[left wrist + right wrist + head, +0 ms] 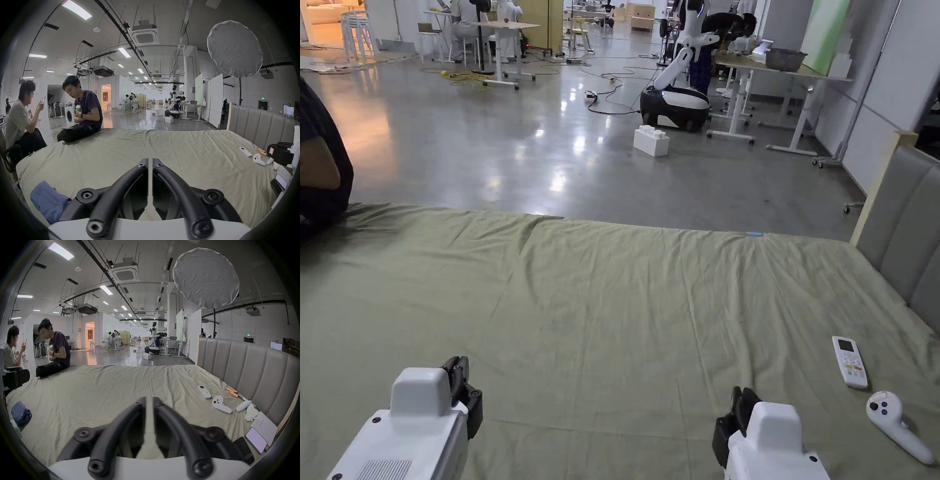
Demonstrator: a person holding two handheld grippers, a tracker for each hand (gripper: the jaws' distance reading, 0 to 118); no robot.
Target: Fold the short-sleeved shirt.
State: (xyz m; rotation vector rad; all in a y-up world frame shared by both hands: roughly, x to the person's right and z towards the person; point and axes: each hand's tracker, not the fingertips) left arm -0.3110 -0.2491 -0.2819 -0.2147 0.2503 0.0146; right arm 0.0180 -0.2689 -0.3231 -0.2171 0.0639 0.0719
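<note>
While you hold both tools low over the bed, your left gripper [150, 160] shows its jaws drawn together with only a thin slit between them and nothing caught there; your right gripper [149, 400] stands likewise, jaws nearly meeting on no cloth. In the head view both sit at the bottom edge of the frame, left [456, 375] and right [740, 403], well apart.

The short-sleeved shirt [47, 202], blue and bunched into a heap, lies at the lower left of the left gripper view, near the bed's edge. In the right gripper view it sits at the far left [21, 413]. Crumpled as it is, you cannot tell which way its collar points or how its long axis runs.

The olive sheet [612, 312] covers the bed, creased. A white remote [850, 361] and a white controller [894, 425] lie at lower right, beside the grey padded headboard [903, 225]. Beyond the bed spreads a glossy grey floor [519, 137], with a white robot [681, 75] and tables in the upper part of the frame. A seated person [84, 113] occupies the bed's far left corner.
</note>
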